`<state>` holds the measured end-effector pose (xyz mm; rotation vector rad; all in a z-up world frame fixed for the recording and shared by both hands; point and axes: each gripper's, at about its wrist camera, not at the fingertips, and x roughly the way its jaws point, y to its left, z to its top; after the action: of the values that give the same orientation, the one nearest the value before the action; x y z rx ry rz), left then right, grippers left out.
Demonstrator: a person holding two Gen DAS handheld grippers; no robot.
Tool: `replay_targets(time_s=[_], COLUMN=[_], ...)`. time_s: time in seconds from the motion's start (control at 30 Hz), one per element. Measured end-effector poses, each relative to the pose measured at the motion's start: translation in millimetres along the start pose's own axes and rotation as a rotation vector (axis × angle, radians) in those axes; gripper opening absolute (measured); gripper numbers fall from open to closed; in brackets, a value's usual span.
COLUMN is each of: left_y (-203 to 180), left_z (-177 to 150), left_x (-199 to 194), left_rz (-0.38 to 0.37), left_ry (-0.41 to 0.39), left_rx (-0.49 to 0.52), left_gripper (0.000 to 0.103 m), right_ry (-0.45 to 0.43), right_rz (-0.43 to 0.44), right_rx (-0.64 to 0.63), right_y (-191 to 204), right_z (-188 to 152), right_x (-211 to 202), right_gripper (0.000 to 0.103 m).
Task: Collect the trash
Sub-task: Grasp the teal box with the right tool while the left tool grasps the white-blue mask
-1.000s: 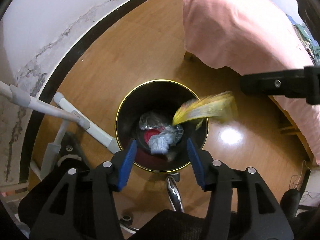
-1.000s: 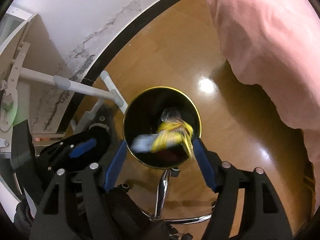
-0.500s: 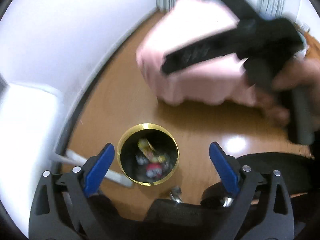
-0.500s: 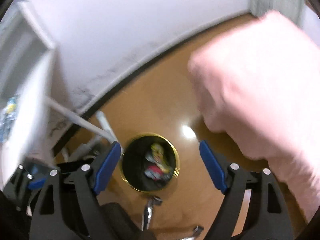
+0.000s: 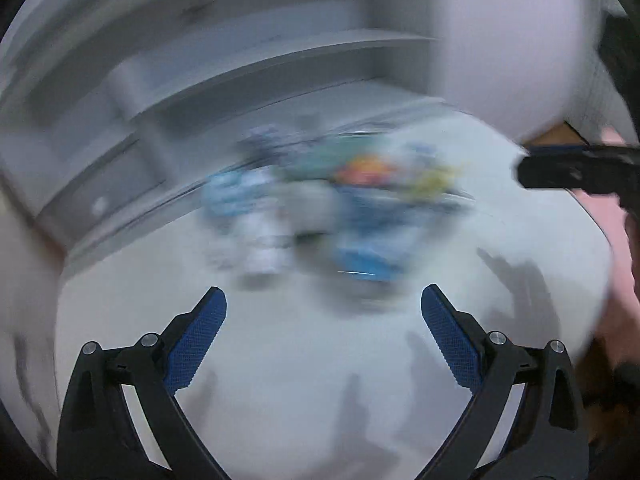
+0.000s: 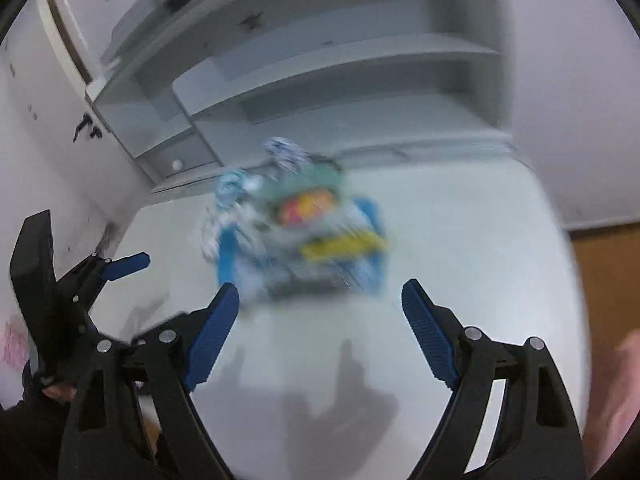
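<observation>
A blurred heap of colourful trash [image 5: 340, 200] lies on a white desk [image 5: 320, 380]: blue, white, yellow and orange wrappers. My left gripper [image 5: 322, 292] hovers above the desk short of the heap, open, with nothing between its blue pads. In the right wrist view the same heap [image 6: 304, 232] sits just beyond my right gripper [image 6: 320, 286], whose jaws are opening and hold nothing. One blue finger [image 6: 124, 262] of the left gripper shows at the left. The right gripper's black body [image 5: 576, 170] shows at the right edge of the left wrist view.
Grey-white shelves [image 6: 320, 80] rise behind the desk [image 6: 460, 240]. A white wall panel [image 6: 48, 160] stands to the left. Wooden floor [image 6: 600, 272] shows past the desk's right edge, and pink bedding [image 5: 616, 280] lies to the right.
Both grippers let wrappers drop into the black bin on the floor, opened wide, then swung up and away. They now look down on the desk with its trash heap; the bin is out of view.
</observation>
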<state>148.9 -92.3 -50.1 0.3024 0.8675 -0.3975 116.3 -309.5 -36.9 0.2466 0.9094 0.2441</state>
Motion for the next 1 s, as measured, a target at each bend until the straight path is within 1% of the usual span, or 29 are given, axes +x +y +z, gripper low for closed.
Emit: replay_targets(time_s=[0.03, 0.1, 0.17, 0.2, 0.23, 0.33, 0.4, 0.47, 0.5, 0.53, 0.57, 0.6, 0.63, 0.67, 0.73, 0.77, 0.8, 0.83, 0.87, 0.9, 1.0], left_y=[22.2, 56.8, 81.3, 86.0, 94.4, 108.3, 114.1, 119.2, 120.4, 120.3, 119.0, 119.1, 120.0, 120.5, 120.1, 120.2, 121.1, 120.7, 121.0, 119.4, 109.1], left_z=[5.9, 19.7, 37.4, 42.9, 47.9, 66.0, 71.4, 71.6, 70.8, 70.6, 70.8, 71.8, 71.6, 71.6, 71.3, 71.2, 70.4, 69.6, 69.1, 68.5, 68.4], left_x=[7.3, 22.3, 46.2, 54.0, 63.9, 101.5, 124.7, 136.0, 141.6, 140.7, 139.8, 140.0, 137.0, 134.5, 126.0, 122.1, 115.9, 110.0, 103.7, 95.5, 65.4], left_rz=[0.008, 0.004, -0.012, -0.019, -0.025, -0.053, -0.069, -0.09, -0.116, -0.116, -0.129, -0.142, -0.15, -0.149, -0.124, -0.118, -0.113, -0.11, -0.107, -0.097, -0.064], left_ry=[0.01, 0.012, 0.033, 0.035, 0.041, 0.083, 0.117, 0.131, 0.146, 0.129, 0.128, 0.134, 0.125, 0.116, 0.099, 0.089, 0.079, 0.075, 0.069, 0.06, 0.026], left_rx=[-0.038, -0.095, -0.129, -0.136, -0.144, -0.173, -0.191, -0.207, -0.218, -0.215, -0.198, -0.195, -0.205, -0.207, -0.206, -0.209, -0.215, -0.22, -0.221, -0.217, -0.188], left_gripper=[0.095, 0.095, 0.095, 0.095, 0.095, 0.095, 0.094, 0.08, 0.062, 0.045, 0.03, 0.025, 0.023, 0.021, 0.02, 0.02, 0.02, 0.02, 0.02, 0.02, 0.02], right_ry=[0.02, 0.058, 0.079, 0.09, 0.1, 0.138, 0.156, 0.176, 0.184, 0.197, 0.205, 0.21, 0.216, 0.221, 0.232, 0.241, 0.245, 0.243, 0.232, 0.214, 0.126], right_rz=[-0.004, -0.002, -0.043, -0.073, -0.081, -0.049, -0.041, -0.027, -0.02, -0.015, -0.009, 0.0, 0.018, 0.035, 0.086, 0.108, 0.122, 0.146, 0.174, 0.188, 0.215], right_rx=[0.001, 0.034, 0.08, 0.104, 0.126, 0.21, 0.243, 0.274, 0.284, 0.302, 0.318, 0.331, 0.353, 0.372, 0.413, 0.432, 0.444, 0.46, 0.477, 0.489, 0.483], right_y=[7.5, 9.9, 4.9, -2.6, -6.9, -25.5, -33.4, -41.0, -41.5, -45.9, -49.7, -52.2, -55.7, -58.5, -59.9, -60.2, -60.7, -60.7, -60.7, -60.9, -56.8], right_z=[18.1, 43.7, 66.2, 75.8, 78.3, 84.8, 85.6, 83.2, 82.0, 81.8, 82.1, 83.6, 84.4, 84.0, 85.6, 85.2, 84.4, 83.4, 82.8, 82.8, 84.3], right_x=[16.5, 42.4, 69.6, 82.0, 89.1, 106.7, 112.3, 113.8, 112.6, 113.9, 116.0, 118.7, 121.9, 124.3, 132.3, 136.1, 138.2, 139.3, 137.1, 132.8, 97.6], right_gripper=[0.081, 0.081, 0.081, 0.081, 0.081, 0.081, 0.081, 0.081, 0.081, 0.081, 0.081, 0.078, 0.076, 0.074, 0.067, 0.058, 0.042, 0.033, 0.027, 0.023, 0.016])
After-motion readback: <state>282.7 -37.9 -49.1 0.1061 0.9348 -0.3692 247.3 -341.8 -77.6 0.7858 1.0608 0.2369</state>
